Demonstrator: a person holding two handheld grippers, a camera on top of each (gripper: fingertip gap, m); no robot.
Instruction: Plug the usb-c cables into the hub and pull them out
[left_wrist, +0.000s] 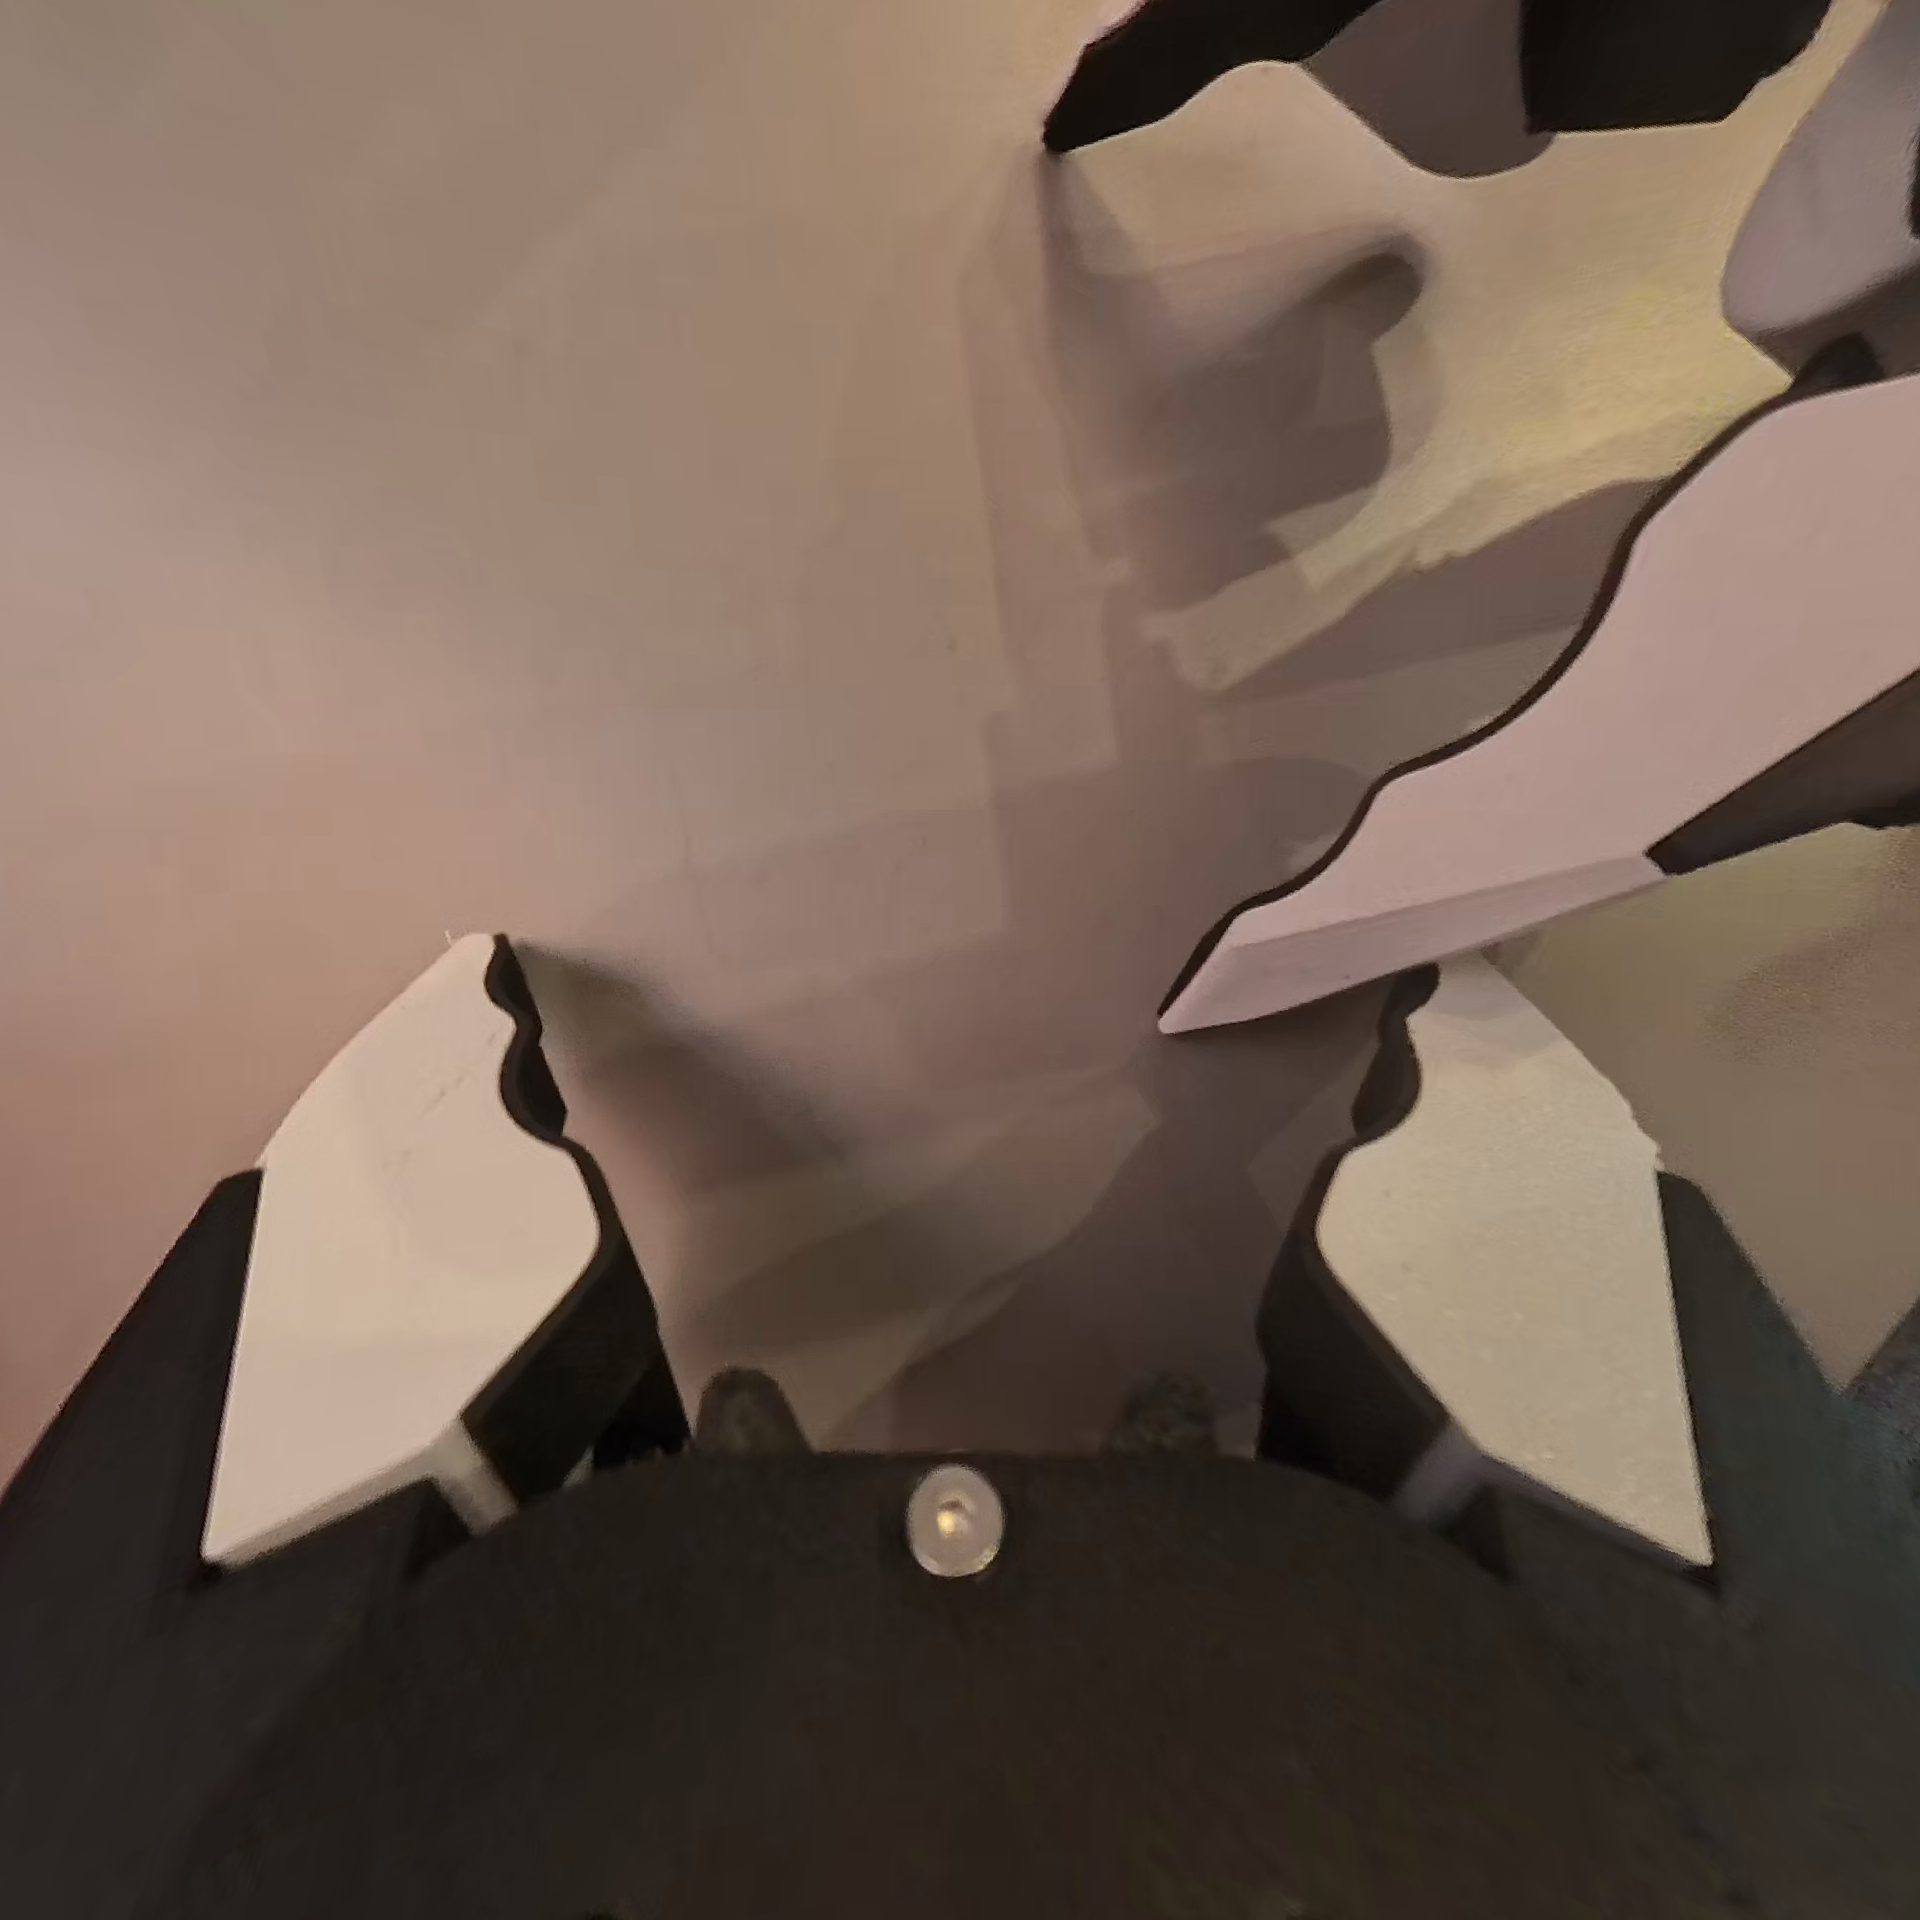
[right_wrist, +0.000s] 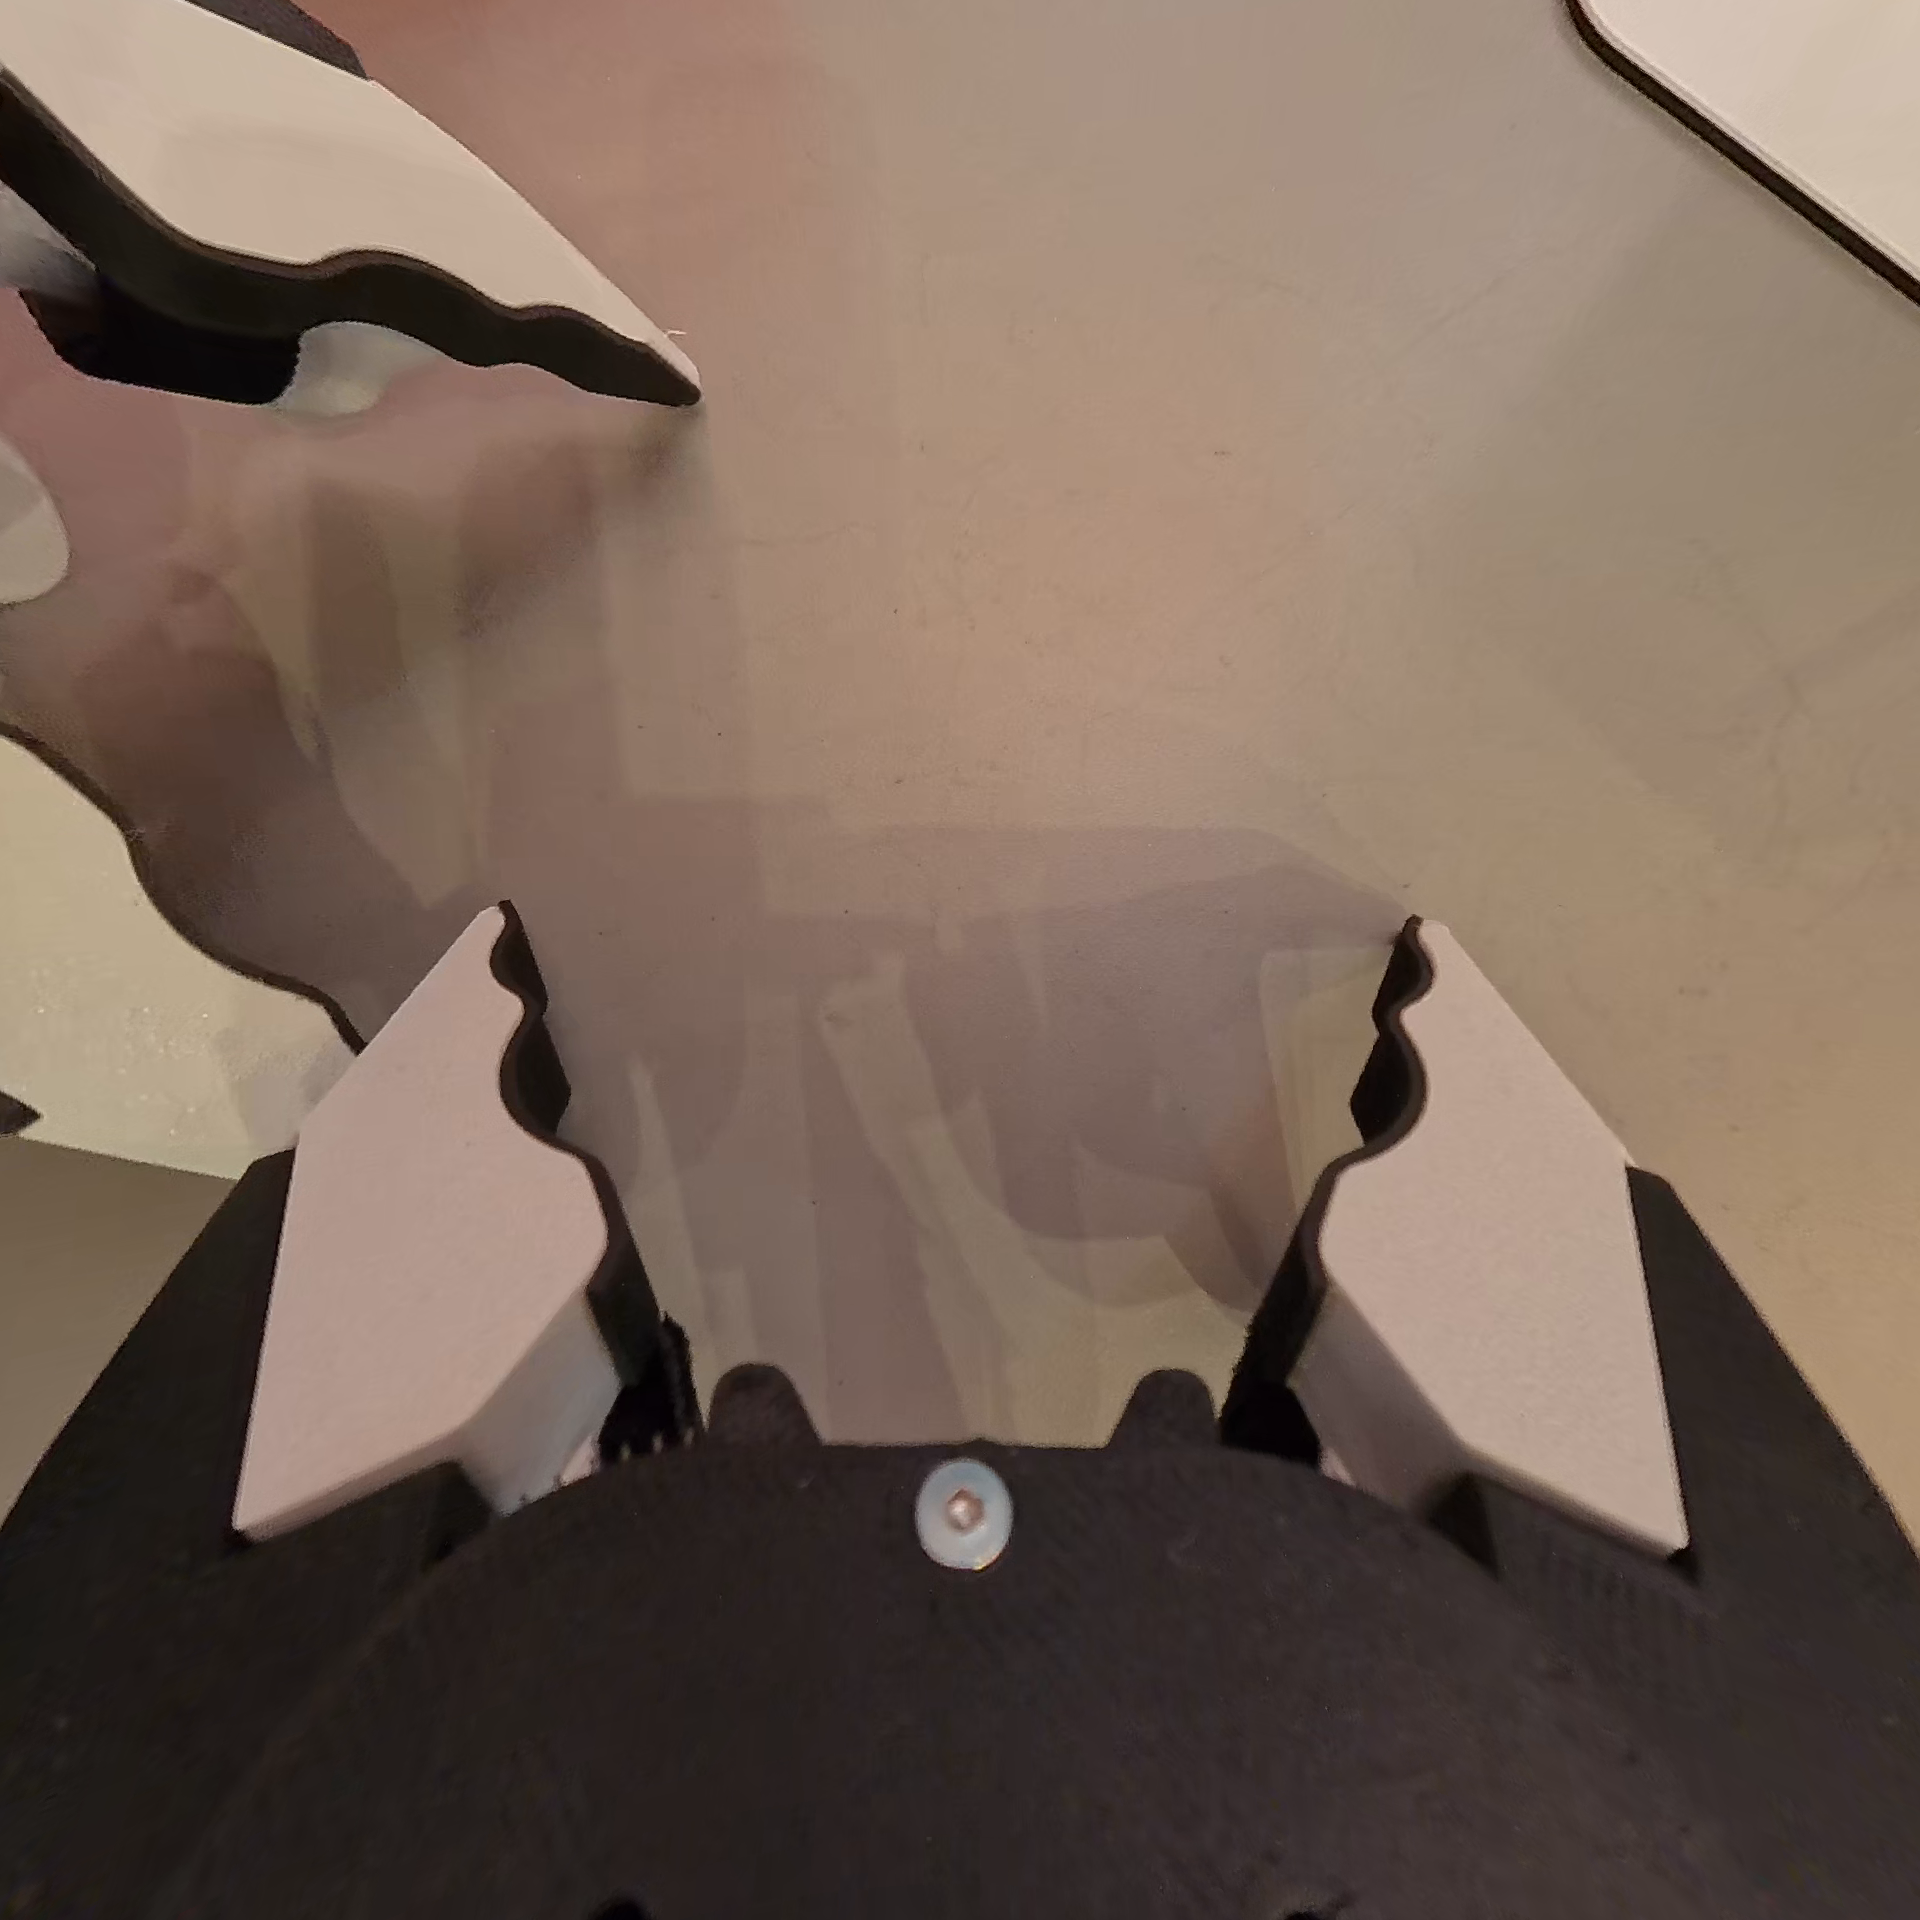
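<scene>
Both the left tool (left_wrist: 961, 997) and right tool (right_wrist: 956, 977) hover empty with jaws spread over the bare desk (right_wrist: 1143, 520). No cable or hub shows, so the next move is finding them.

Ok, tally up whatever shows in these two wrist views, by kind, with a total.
Grippers: 2, the left gripper and the right gripper, both open and empty
Table: 1
White dark-edged panel: 1, only its corner in view
Total: 4
</scene>
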